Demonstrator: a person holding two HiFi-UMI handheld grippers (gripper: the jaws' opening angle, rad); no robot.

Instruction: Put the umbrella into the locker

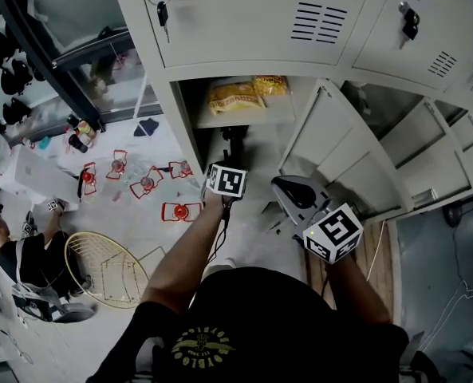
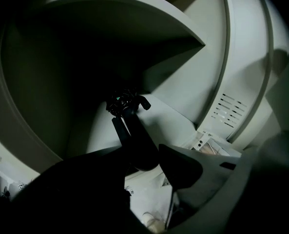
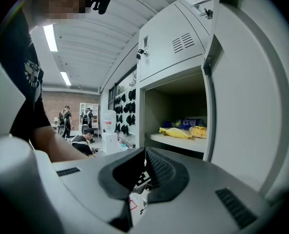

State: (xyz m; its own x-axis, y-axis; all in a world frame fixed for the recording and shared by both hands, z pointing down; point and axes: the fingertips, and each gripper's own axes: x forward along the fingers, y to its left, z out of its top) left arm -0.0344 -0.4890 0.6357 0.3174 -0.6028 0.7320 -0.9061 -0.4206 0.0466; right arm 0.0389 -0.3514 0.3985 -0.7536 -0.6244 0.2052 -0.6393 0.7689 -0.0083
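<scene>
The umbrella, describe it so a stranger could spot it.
Find the grey lockers; one open compartment has a shelf holding yellow snack bags. Below it, the left tool grips the umbrella: a black folded stick, the only dark thing poking into that space.

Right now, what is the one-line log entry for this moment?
left gripper: shut on umbrella | umbrella: end inside locker, below shelf | right gripper: shut, empty, outside locker

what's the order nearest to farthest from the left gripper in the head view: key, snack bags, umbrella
1. umbrella, held by the left gripper
2. snack bags, on the shelf above
3. key, hanging from the upper door
</scene>
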